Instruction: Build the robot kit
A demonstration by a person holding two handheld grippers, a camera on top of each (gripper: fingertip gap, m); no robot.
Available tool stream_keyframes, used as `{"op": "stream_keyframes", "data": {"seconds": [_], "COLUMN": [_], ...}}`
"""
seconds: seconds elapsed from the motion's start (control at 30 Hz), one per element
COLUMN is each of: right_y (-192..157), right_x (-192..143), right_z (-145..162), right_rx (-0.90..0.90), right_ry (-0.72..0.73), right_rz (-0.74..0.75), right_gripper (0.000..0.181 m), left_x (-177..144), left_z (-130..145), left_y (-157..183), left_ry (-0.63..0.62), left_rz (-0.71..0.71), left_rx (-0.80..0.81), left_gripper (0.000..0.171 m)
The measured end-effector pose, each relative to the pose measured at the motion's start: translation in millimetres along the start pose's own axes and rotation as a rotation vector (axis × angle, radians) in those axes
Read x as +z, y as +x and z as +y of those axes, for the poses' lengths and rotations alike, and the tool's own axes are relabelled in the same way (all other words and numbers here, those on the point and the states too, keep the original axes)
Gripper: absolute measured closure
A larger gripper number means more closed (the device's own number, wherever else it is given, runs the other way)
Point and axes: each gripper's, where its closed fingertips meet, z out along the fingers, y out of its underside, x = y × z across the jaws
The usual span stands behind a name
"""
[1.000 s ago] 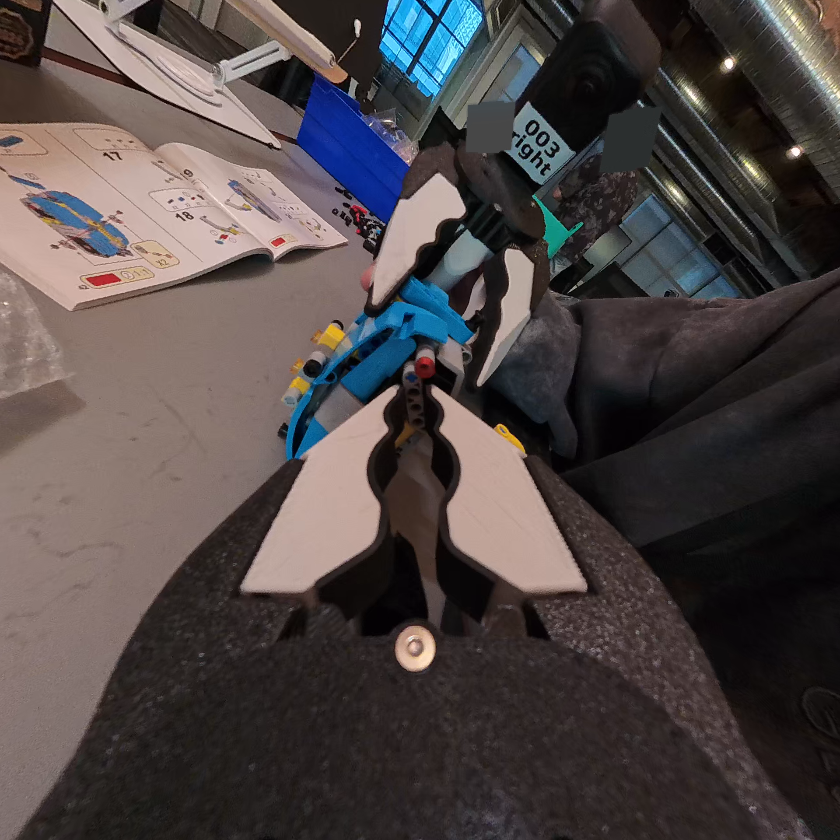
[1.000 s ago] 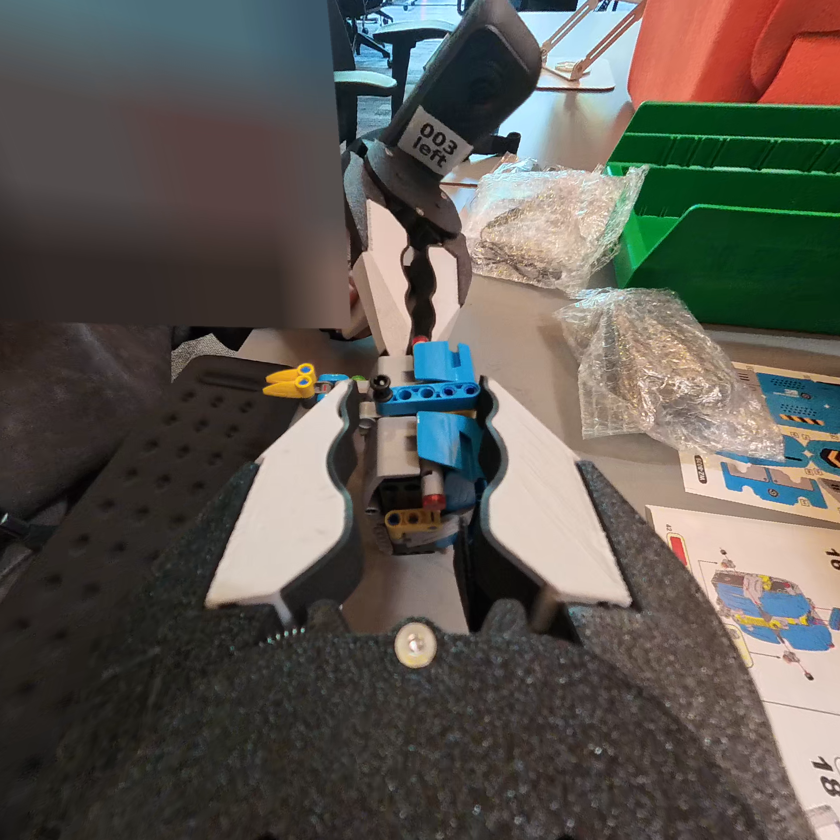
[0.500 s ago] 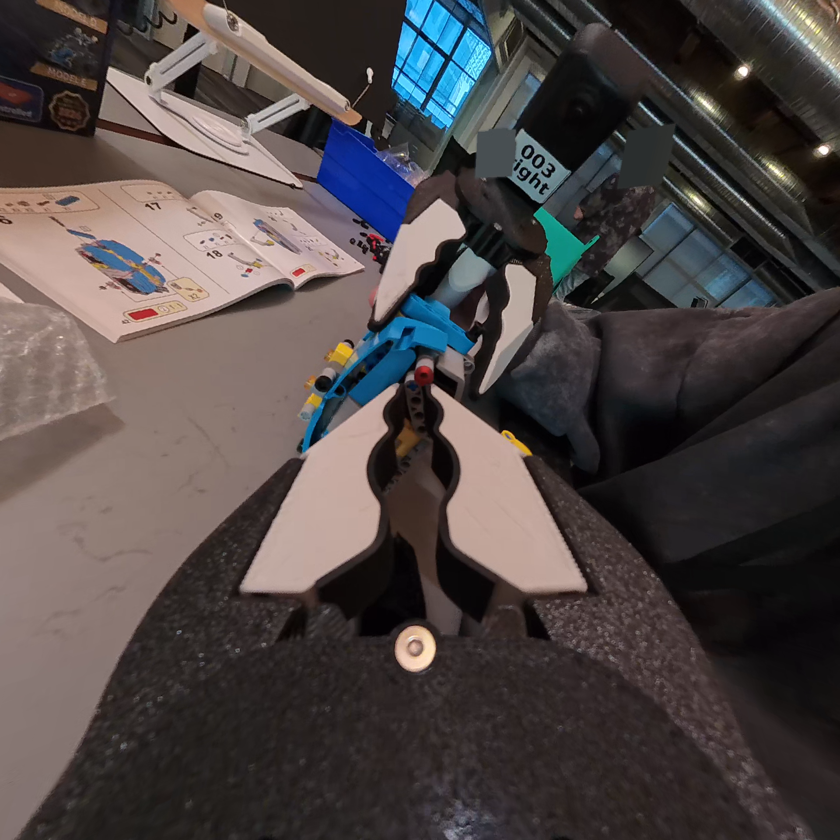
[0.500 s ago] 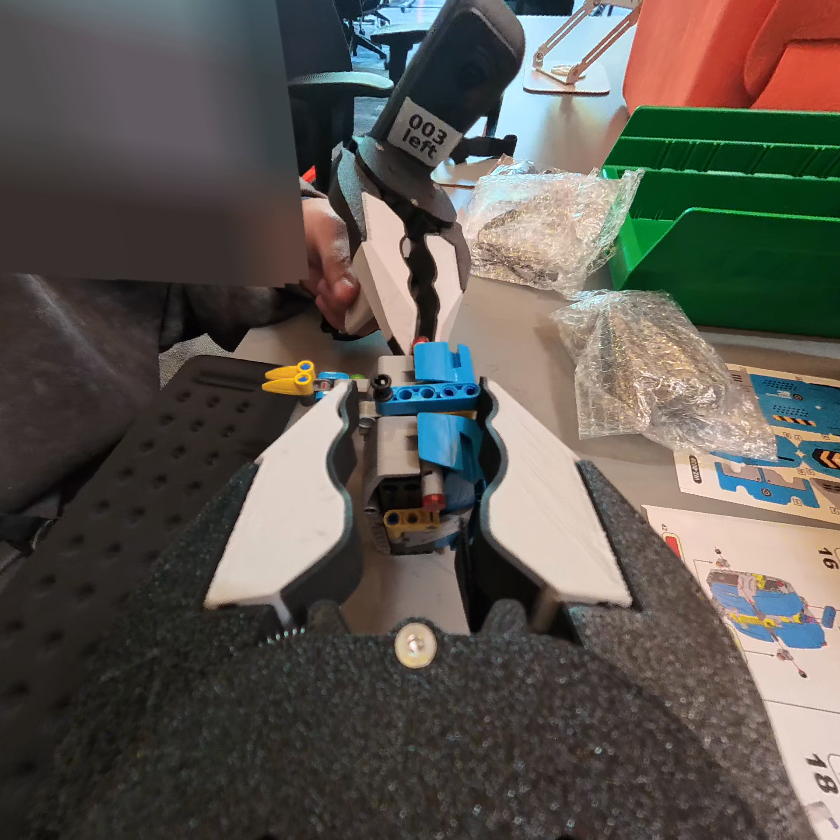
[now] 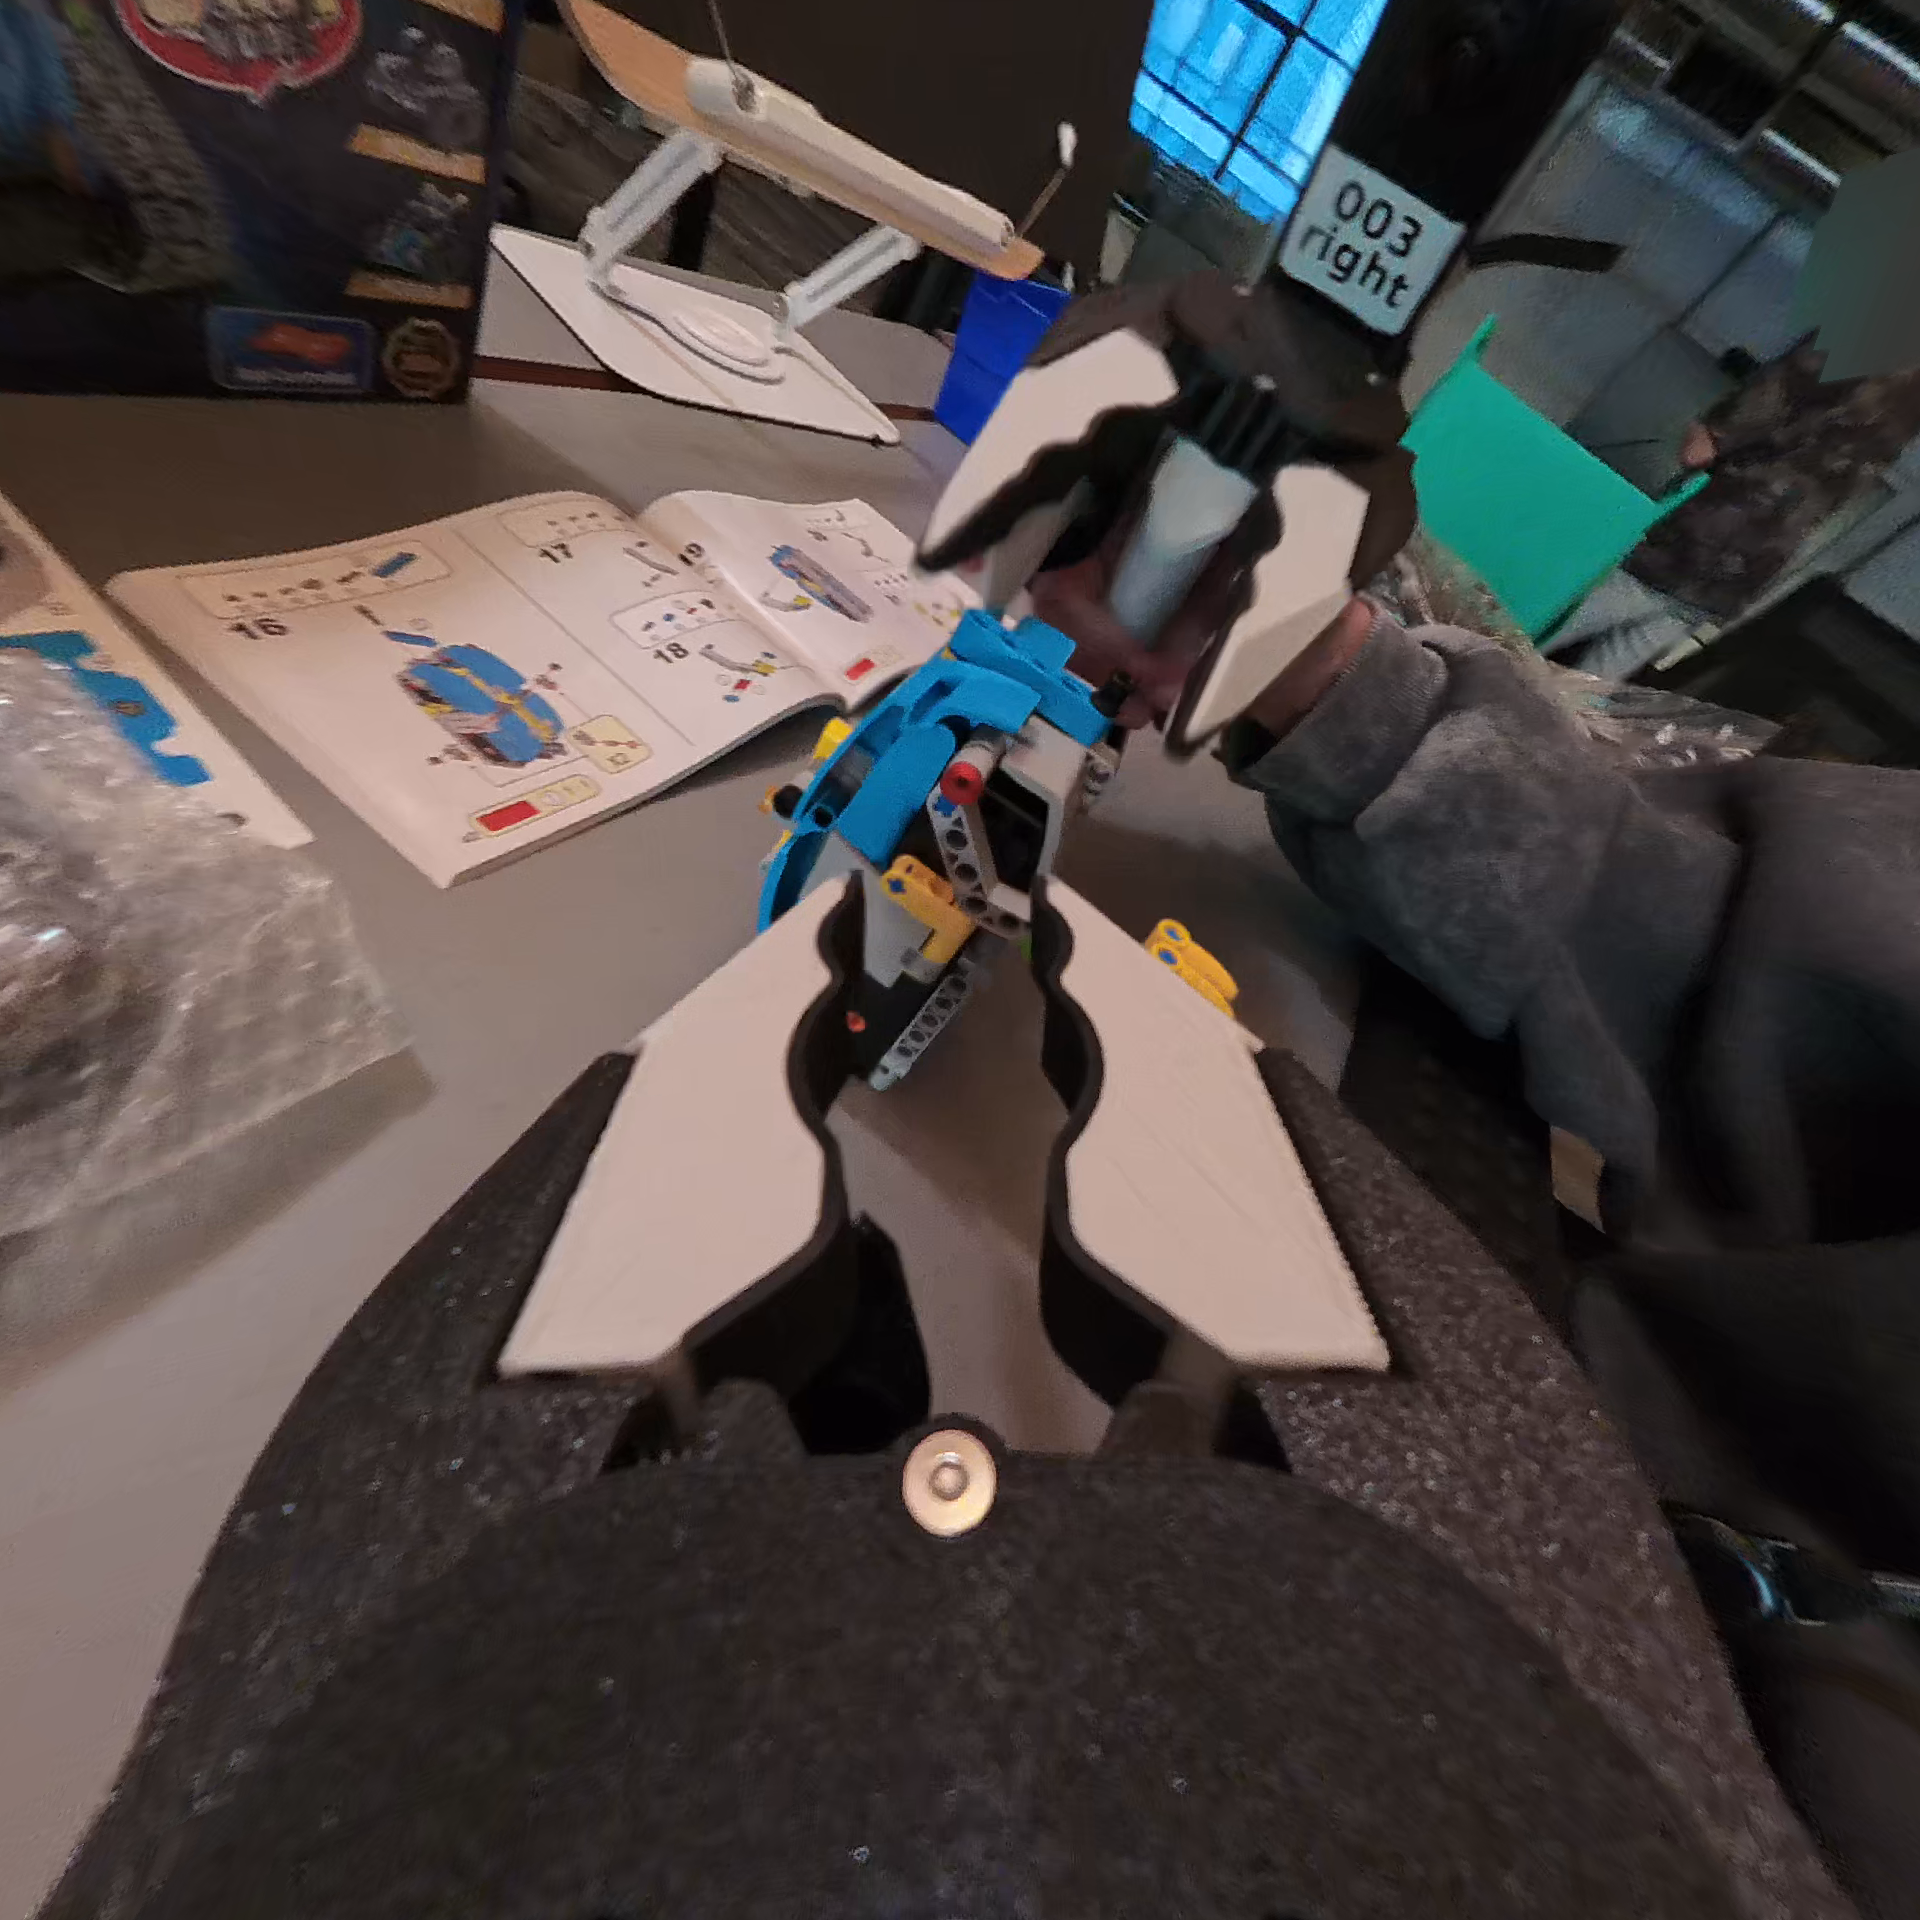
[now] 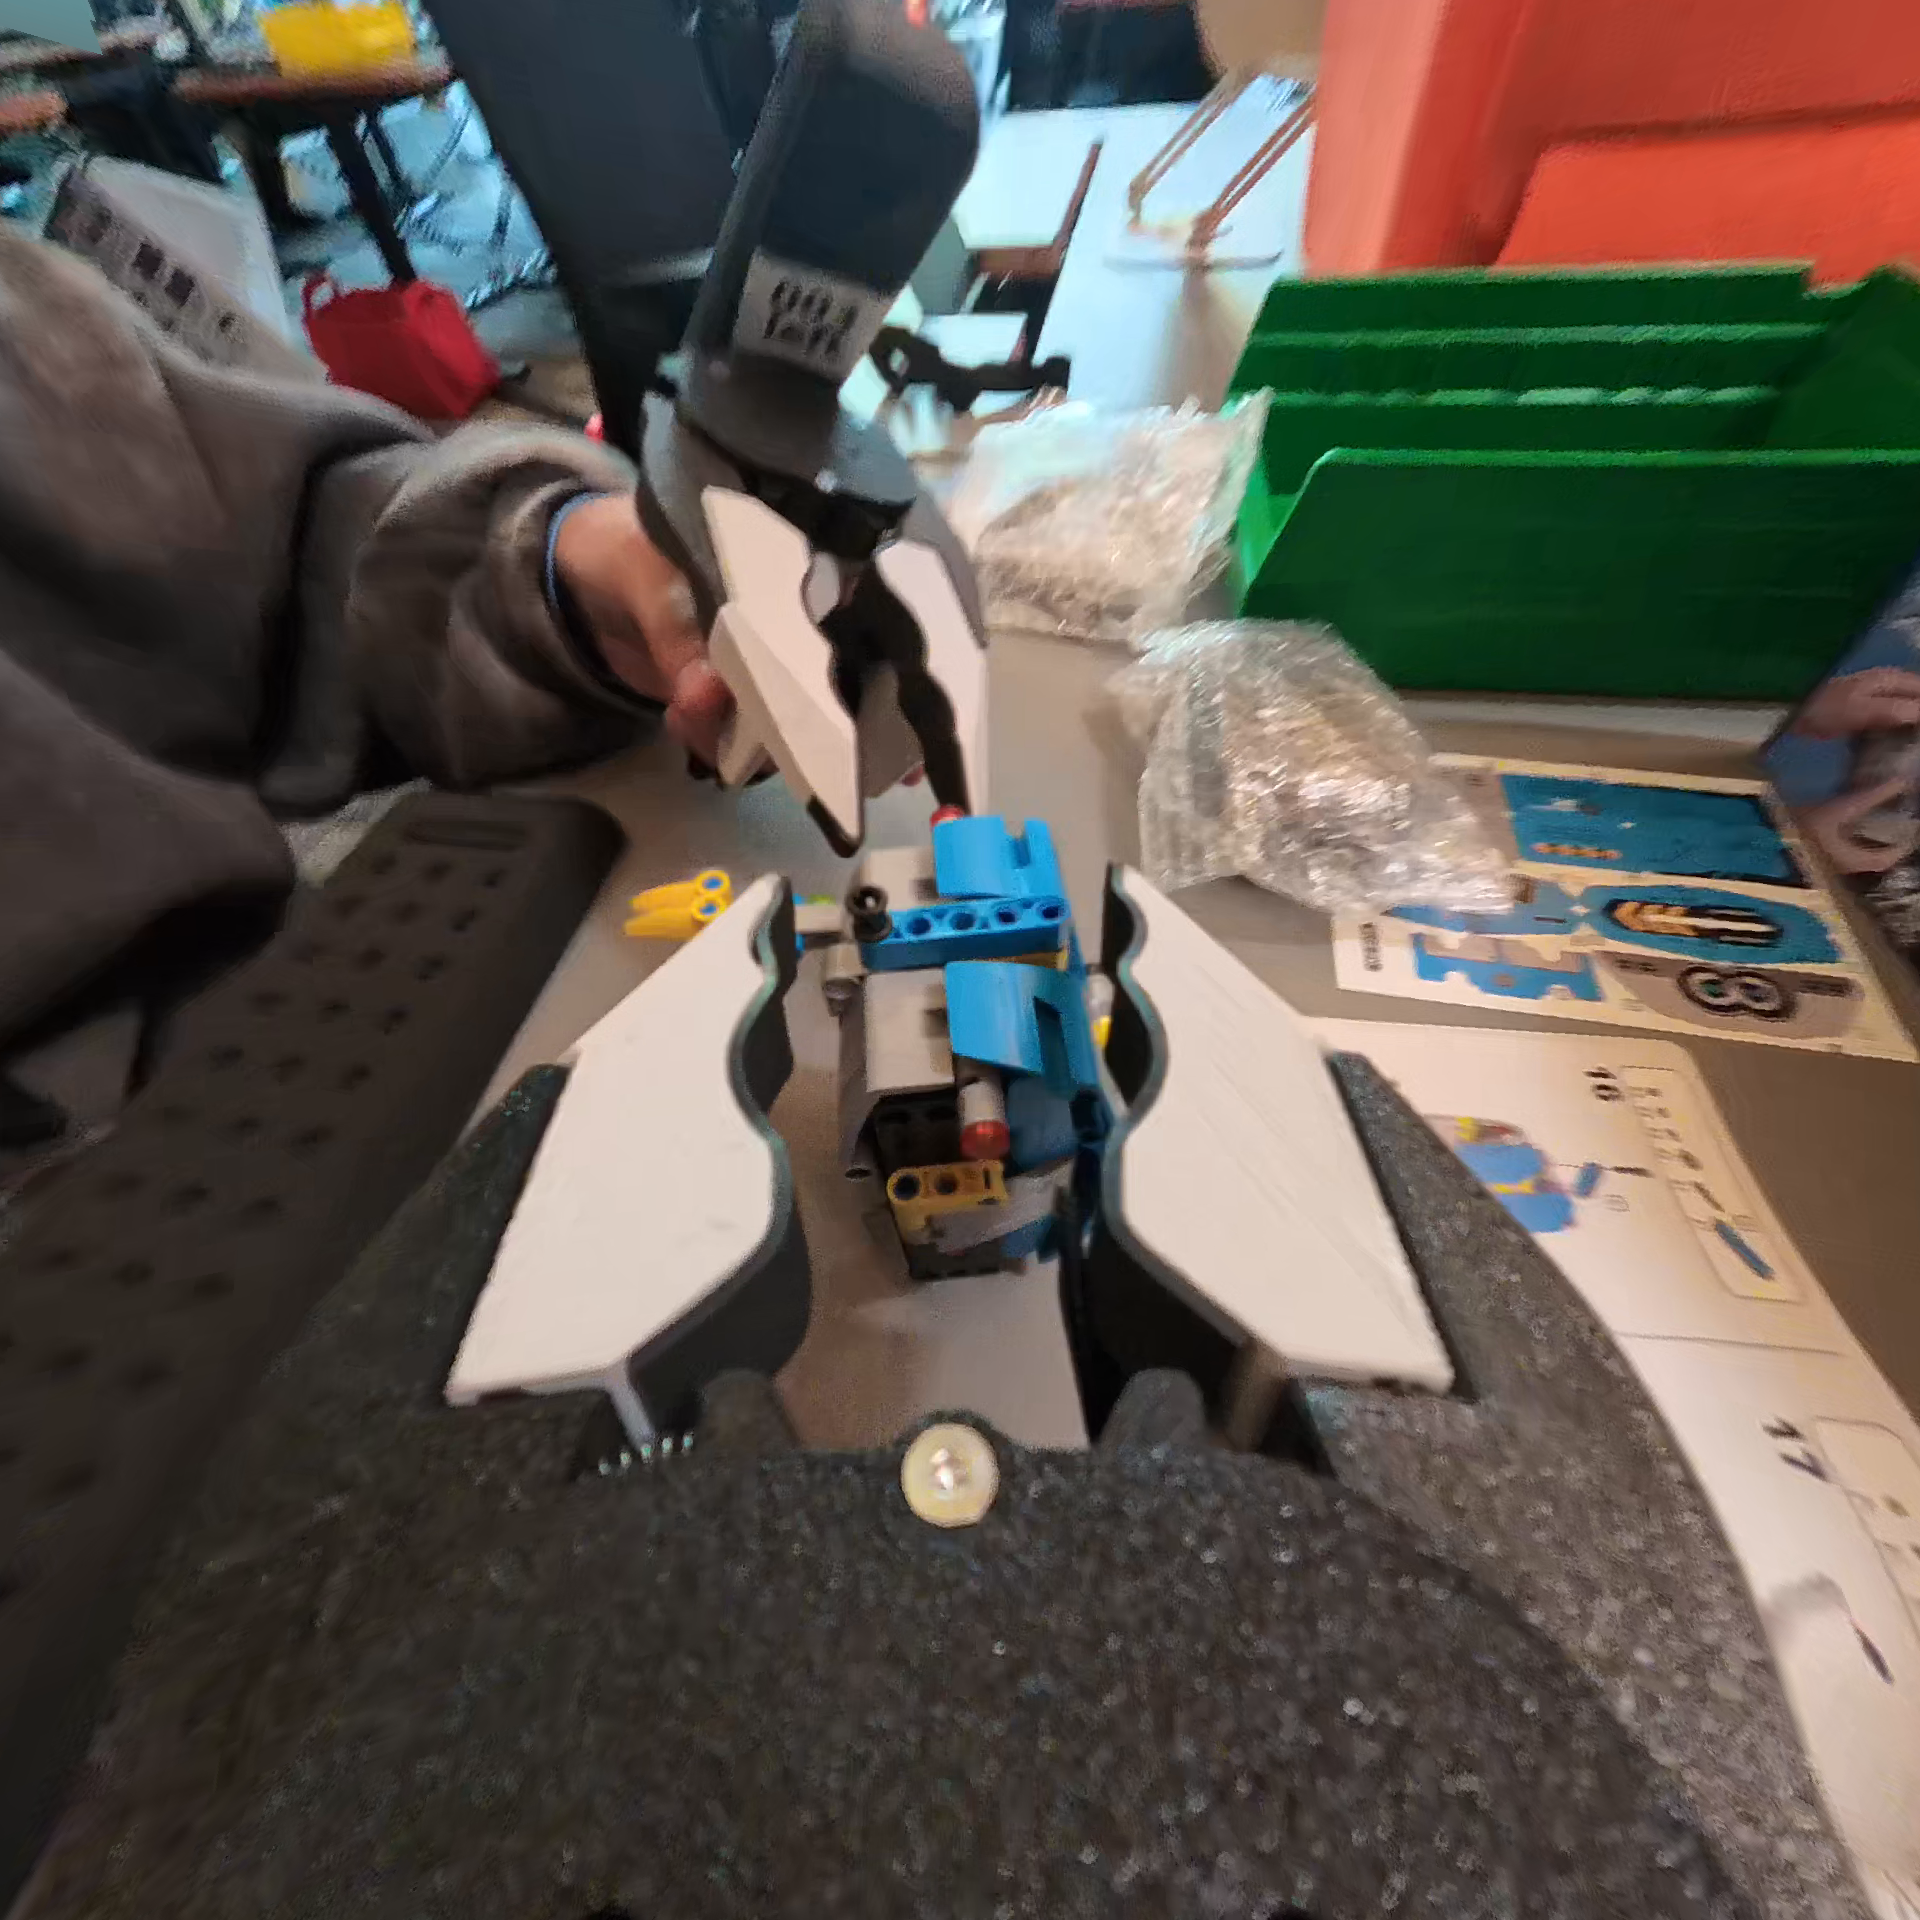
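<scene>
While the toy model (image 6: 961, 1049) of blue, grey and yellow bricks stands on the grey table (image 5: 312, 1039), both grippers face it from opposite ends. The right gripper (image 6: 945, 997) has its jaws wide apart around the model; whether they touch its sides I cannot tell. The left gripper (image 5: 940, 971) is also parted, with one end of the model between its tips and nothing clamped. I judge the model light and stiff, but its pressed-in pieces may pop off, so the grey block in the middle seems the safest hold. The green bins (image 6: 1558, 540) show no contents from here. Two plastic bags (image 6: 1278, 769) hold something dark. A booklet (image 5: 540, 665) lies open nearby.
</scene>
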Motion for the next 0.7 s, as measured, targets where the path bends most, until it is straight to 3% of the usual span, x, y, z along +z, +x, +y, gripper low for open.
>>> {"op": "stream_keyframes", "data": {"seconds": [0.1, 0.2, 0.3, 0.4, 0.47, 0.57, 0.7], "right_y": [4.5, -8.6, -54.1, -101.6, -126.6, -141.7, -169.3], "right_x": [-36.4, -67.2, -74.8, -71.3, -64.8, -64.6, -70.6], "right_z": [-23.2, -22.1, -0.6, 15.9, 21.4, 42.5, 45.5], "right_rx": [0.039, 0.168, 0.287, 0.326, 0.317, 0.199, 0.153], "right_ry": [0.097, 0.117, 0.104, 0.107, 0.112, -0.039, -0.041], "right_rz": [0.144, 0.332, 0.474, 0.582, 0.619, 0.753, 0.802], "right_gripper": [0.122, 0.118, 0.111, 0.110, 0.109, 0.104, 0.105], "left_x": [-24.3, -51.1, -71.8, -76.3, -72.1, -60.5, -48.5], "left_z": [-1.0, 0.6, 10.8, 32.1, 40.9, 53.7, 66.9], "left_y": [2.1, 17.6, 34.1, 42.7, 49.7, 61.6, 79.3], "left_ry": [0.048, 0.084, 0.082, 0.015, -0.007, -0.038, -0.073], "left_rz": [-0.093, -0.266, -0.509, -0.698, -0.736, -0.716, -0.709], "left_rx": [0.015, 0.105, 0.176, 0.168, 0.190, 0.174, 0.227], "left_gripper": [0.126, 0.118, 0.112, 0.091, 0.091, 0.091, 0.091]}}
